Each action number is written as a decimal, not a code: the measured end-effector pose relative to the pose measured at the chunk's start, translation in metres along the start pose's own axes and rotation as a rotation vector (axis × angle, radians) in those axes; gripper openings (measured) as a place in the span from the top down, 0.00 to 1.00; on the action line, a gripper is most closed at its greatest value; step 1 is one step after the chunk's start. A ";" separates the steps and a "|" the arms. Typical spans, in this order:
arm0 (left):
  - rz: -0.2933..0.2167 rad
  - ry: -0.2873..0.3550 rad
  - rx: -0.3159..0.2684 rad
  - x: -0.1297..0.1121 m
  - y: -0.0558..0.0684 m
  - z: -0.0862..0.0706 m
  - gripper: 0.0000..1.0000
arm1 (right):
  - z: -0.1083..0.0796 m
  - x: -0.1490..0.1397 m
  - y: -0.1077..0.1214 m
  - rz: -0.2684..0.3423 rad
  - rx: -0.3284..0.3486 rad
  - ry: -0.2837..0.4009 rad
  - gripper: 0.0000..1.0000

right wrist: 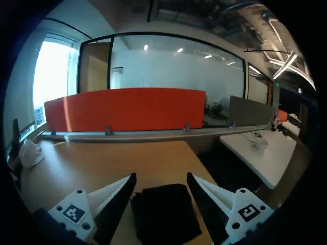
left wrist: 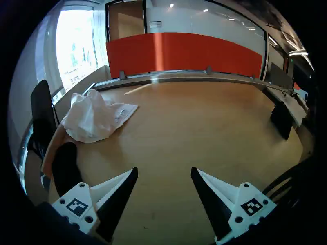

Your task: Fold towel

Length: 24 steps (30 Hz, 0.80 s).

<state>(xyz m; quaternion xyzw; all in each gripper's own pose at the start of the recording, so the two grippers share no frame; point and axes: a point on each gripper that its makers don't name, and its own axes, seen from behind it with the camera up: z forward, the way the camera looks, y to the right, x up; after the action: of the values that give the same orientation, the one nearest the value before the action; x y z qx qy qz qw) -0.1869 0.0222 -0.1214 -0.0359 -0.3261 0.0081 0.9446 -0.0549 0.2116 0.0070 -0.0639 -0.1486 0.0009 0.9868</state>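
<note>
A black towel (right wrist: pixel 165 212), folded into a flat rectangle, lies on the wooden desk (right wrist: pixel 114 163) just ahead of my right gripper (right wrist: pixel 161 179). That gripper is open, its fingers either side of the towel's near end without pressing it. In the left gripper view my left gripper (left wrist: pixel 163 173) hangs open over bare desk (left wrist: pixel 196 122) with nothing between its fingers.
A crumpled white cloth (left wrist: pixel 92 116) lies at the desk's far left, also small in the right gripper view as the white cloth (right wrist: pixel 30 153). A black chair (left wrist: pixel 43 110) stands beside it. An orange divider (left wrist: pixel 184 53) lines the back edge. A white desk (right wrist: pixel 261 153) sits right.
</note>
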 end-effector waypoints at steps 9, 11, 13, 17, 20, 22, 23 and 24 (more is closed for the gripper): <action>0.001 0.038 0.007 0.015 -0.001 0.006 0.04 | 0.001 0.018 -0.011 0.043 0.015 0.067 0.04; 0.000 0.060 0.013 0.022 -0.003 0.008 0.04 | 0.002 0.019 -0.014 0.048 0.021 0.073 0.04; -0.003 0.091 0.024 0.032 -0.005 0.008 0.04 | 0.003 0.021 -0.016 0.052 0.024 0.076 0.05; -0.007 0.163 0.045 0.057 -0.011 0.008 0.04 | 0.004 0.023 -0.020 0.052 0.026 0.080 0.05; -0.011 0.215 0.061 0.076 -0.017 0.008 0.04 | 0.004 0.025 -0.023 0.045 0.031 0.084 0.04; -0.015 0.254 0.070 0.091 -0.021 0.007 0.04 | 0.003 0.026 -0.026 0.043 0.036 0.083 0.05; -0.017 0.274 0.074 0.098 -0.023 0.006 0.04 | 0.004 0.026 -0.027 0.042 0.038 0.082 0.05; -0.019 0.296 0.079 0.106 -0.025 0.005 0.04 | 0.004 0.026 -0.028 0.042 0.040 0.080 0.04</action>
<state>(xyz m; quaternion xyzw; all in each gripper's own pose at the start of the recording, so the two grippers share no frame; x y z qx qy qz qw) -0.1070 0.0017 -0.0501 0.0038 -0.1832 0.0065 0.9831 -0.0316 0.1851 0.0215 -0.0470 -0.1075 0.0220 0.9928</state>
